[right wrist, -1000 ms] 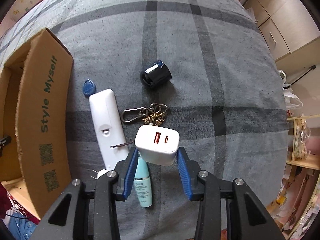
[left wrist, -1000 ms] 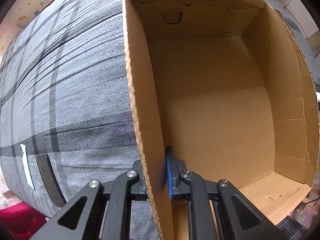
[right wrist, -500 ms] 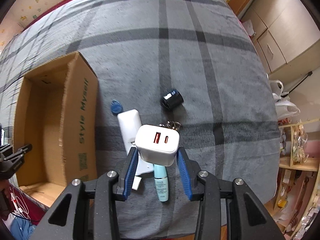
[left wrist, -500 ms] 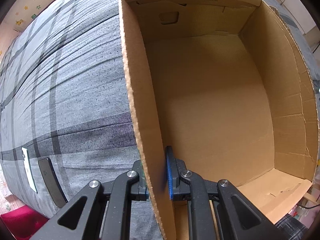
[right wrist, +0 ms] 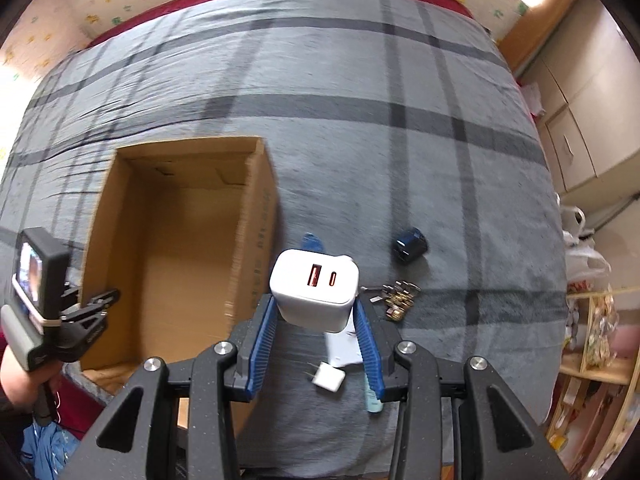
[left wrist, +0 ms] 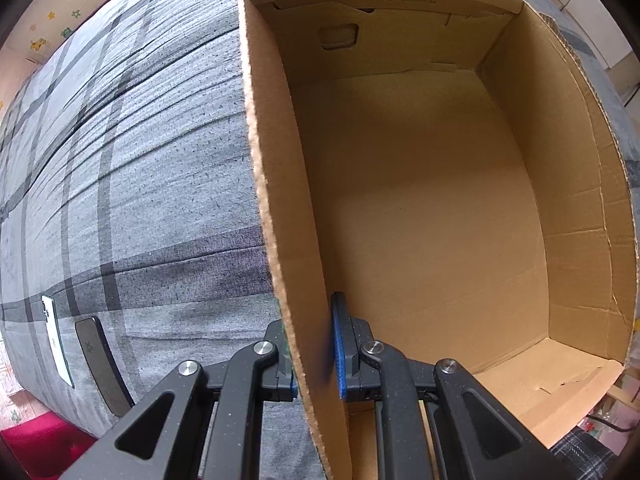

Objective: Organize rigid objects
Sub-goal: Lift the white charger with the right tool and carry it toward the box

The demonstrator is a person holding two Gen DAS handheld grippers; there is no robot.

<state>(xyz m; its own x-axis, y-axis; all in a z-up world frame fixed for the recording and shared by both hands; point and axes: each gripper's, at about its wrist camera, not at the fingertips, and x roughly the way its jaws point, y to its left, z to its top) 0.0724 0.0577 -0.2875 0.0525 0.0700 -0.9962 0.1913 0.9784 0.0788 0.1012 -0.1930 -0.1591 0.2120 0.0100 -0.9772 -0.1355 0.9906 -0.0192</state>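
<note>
Right now your white charger (right wrist: 314,290) sits clamped between the blue pads (right wrist: 262,340) of your right gripper (right wrist: 316,344), its socket face turned up toward the camera and its body squarely across the jaws, which are closed firmly on its two flanks. It hangs clear above the grey checked bedspread (right wrist: 400,140), not touching anything below.

What the coming move turns on is this: the cardboard box (right wrist: 256,216) lies to the left of the charger in your right wrist view, its open mouth facing up, its long axis running away from you. The near right wall of the box stands just beside the charger's left edge, so I judge you need a short sideways carry over that wall before lowering.

Your left gripper (left wrist: 314,360) is nearer the box; in fact it is pinched tight on the box's left wall (left wrist: 280,200), one pad (left wrist: 340,360) inside and the other outside, pointing down. That steadies the box, whose floor looks bare.

Left behind on the bedspread to the right are a small dark cylinder (right wrist: 409,245), a bunch of keys (right wrist: 398,295), a small white plug (right wrist: 328,376) and a blue tag (right wrist: 311,242) partly hidden behind the charger. Your right gripper points steeply downward, tilted slightly.
</note>
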